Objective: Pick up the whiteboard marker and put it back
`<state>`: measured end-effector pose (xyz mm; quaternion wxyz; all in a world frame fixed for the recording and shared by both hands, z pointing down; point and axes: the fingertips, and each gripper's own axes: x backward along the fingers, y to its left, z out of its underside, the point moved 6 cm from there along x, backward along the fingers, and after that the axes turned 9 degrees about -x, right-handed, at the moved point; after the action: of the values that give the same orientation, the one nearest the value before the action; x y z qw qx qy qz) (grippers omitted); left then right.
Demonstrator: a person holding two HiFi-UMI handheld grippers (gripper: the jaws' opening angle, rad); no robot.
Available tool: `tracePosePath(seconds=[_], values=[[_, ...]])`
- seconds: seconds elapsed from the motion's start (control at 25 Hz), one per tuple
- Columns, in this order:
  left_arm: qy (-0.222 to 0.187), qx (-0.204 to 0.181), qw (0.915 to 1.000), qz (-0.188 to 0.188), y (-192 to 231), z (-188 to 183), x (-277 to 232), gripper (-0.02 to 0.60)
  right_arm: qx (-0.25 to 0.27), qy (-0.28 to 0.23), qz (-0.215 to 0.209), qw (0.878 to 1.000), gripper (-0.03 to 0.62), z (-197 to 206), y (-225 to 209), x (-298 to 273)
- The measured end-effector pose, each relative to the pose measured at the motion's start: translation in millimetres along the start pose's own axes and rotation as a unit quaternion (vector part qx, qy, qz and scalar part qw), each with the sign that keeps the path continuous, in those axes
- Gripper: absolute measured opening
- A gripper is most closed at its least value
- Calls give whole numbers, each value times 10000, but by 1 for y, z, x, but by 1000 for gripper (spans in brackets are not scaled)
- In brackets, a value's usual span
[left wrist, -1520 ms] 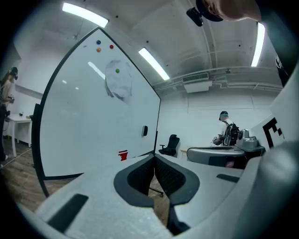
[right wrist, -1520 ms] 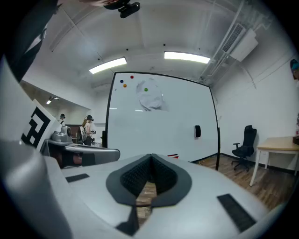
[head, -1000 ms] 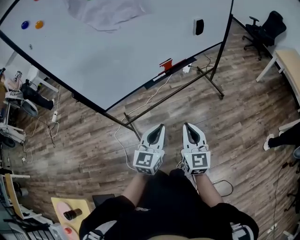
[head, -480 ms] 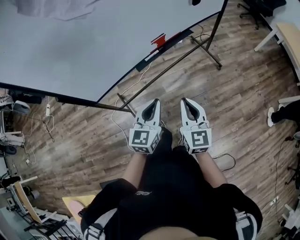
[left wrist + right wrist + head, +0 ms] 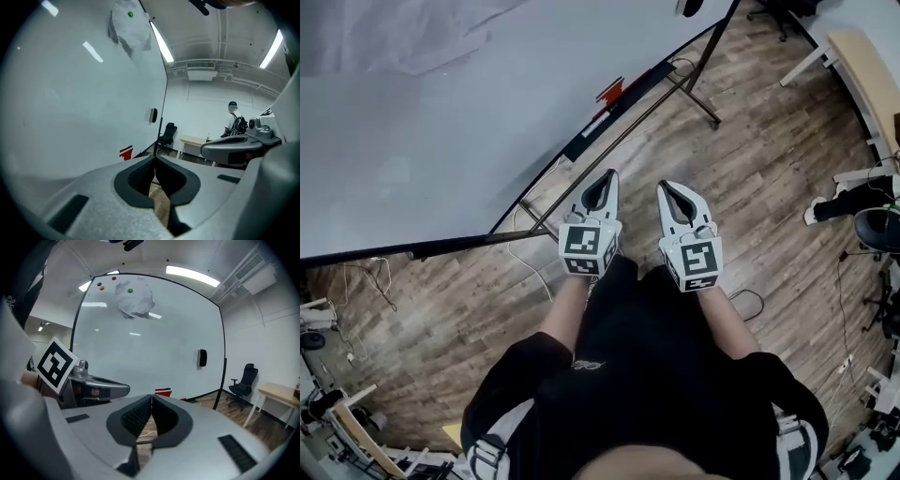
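A big whiteboard (image 5: 441, 122) on a wheeled stand fills the upper left of the head view. Its black tray (image 5: 623, 98) carries a red object (image 5: 609, 92); I cannot pick out a marker on it. My left gripper (image 5: 607, 176) and right gripper (image 5: 662, 186) are held side by side, short of the tray and pointing toward the board. Both are shut and empty. In the left gripper view the shut jaws (image 5: 154, 159) aim just right of the red object (image 5: 125, 152). In the right gripper view the gripper (image 5: 152, 397) points at the red object (image 5: 162, 392).
A black eraser (image 5: 202, 357) sticks to the board's right side, with a pale cloth (image 5: 133, 298) and coloured magnets (image 5: 107, 282) up high. The stand's legs and loose cables (image 5: 534, 253) cross the wood floor. An office chair (image 5: 243, 383), a desk (image 5: 279, 392) and a person (image 5: 233, 123) are behind.
Both grippers have travelled forward toward the whiteboard together, staying shut. In the head view the board and its tray have come closer to the gripper tips.
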<state>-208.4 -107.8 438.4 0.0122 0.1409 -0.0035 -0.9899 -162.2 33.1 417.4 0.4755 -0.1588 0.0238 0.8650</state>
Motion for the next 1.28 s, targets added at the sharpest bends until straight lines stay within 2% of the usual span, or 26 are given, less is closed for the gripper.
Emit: tracePosePath(seconds=[0.24, 0.36, 0.6, 0.76, 0.88, 1.0, 1.16, 1.28], values=[[335, 95, 9993, 127, 18, 14, -32, 8, -71, 254, -120, 9996, 3, 2, -9, -35], [431, 76, 9990, 36, 31, 16, -58, 8, -71, 333, -199, 9992, 3, 0, -27, -57], [859, -260, 9958, -206, 46, 3, -106, 8, -47, 384, -500, 9980, 3, -13, -75, -99], [1318, -604, 9883, -483, 53, -9, -135, 8, -76, 377, -805, 9960, 3, -23, -109, -129], [1809, -1006, 9760, -676, 57, -4, -149, 8, -176, 414, -1014, 9938, 3, -22, -129, -146], [2489, -1519, 9529, -831, 70, 18, -162, 8, -242, 521, -1172, 9914, 3, -14, -145, -165], [3325, -1455, 9281, -830, 91, 57, -183, 9, -363, 624, -1139, 9909, 3, -5, -164, -187], [3806, -1677, 9052, -874, 104, 78, -195, 11, -400, 713, -1112, 9904, 3, 1, -172, -201]])
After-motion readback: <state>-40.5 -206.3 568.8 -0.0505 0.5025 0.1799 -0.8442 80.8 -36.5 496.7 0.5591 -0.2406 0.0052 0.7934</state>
